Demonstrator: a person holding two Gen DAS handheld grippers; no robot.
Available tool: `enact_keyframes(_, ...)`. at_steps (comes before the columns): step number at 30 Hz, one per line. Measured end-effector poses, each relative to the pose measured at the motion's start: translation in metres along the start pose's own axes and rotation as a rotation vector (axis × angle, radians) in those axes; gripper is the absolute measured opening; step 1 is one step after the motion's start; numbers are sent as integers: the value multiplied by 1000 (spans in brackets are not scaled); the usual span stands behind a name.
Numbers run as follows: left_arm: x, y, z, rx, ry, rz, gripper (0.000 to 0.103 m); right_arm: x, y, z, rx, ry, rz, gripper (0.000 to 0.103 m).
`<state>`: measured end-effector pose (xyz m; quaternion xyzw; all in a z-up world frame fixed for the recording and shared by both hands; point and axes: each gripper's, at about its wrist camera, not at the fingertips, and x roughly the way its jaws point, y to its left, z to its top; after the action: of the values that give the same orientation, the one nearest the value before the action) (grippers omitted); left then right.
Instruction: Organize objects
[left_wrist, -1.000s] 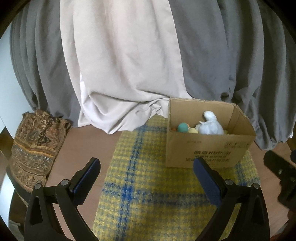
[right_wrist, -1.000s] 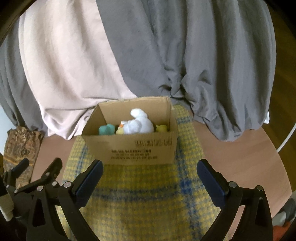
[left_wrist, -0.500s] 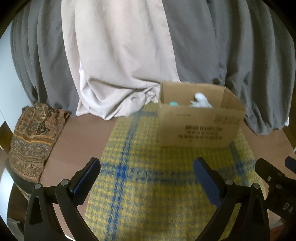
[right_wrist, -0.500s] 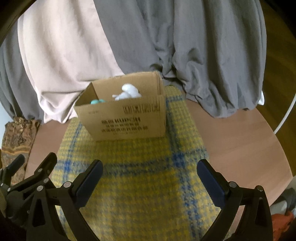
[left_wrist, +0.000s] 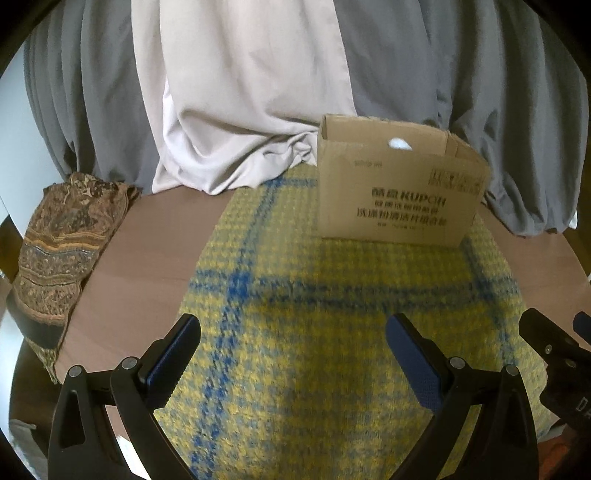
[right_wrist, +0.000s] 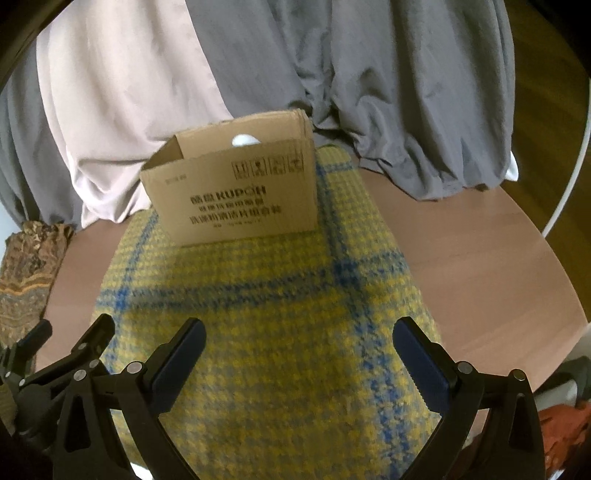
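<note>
Here, from the left wrist, the cardboard box reads "KUPON" above Chinese lines too small to make out; it stands at the far end of the yellow-blue plaid cloth. The left gripper hangs spread, holding nothing.

From the right wrist, the right gripper also gapes over bare cloth, brown tabletop free alongside.

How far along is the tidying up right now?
Looks nearly done: a white toy peeks above the cardboard box, and nothing loose shows on the yellow plaid mat. The left gripper and right gripper are open and empty. Little seems left.
</note>
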<state>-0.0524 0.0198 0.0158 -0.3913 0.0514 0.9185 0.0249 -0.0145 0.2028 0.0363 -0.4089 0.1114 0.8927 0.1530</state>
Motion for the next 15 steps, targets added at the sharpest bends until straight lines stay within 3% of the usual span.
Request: enact_keyframes(15,12,-6,-28,21,47,3,102,16,-13,-25,22,45,-19,102)
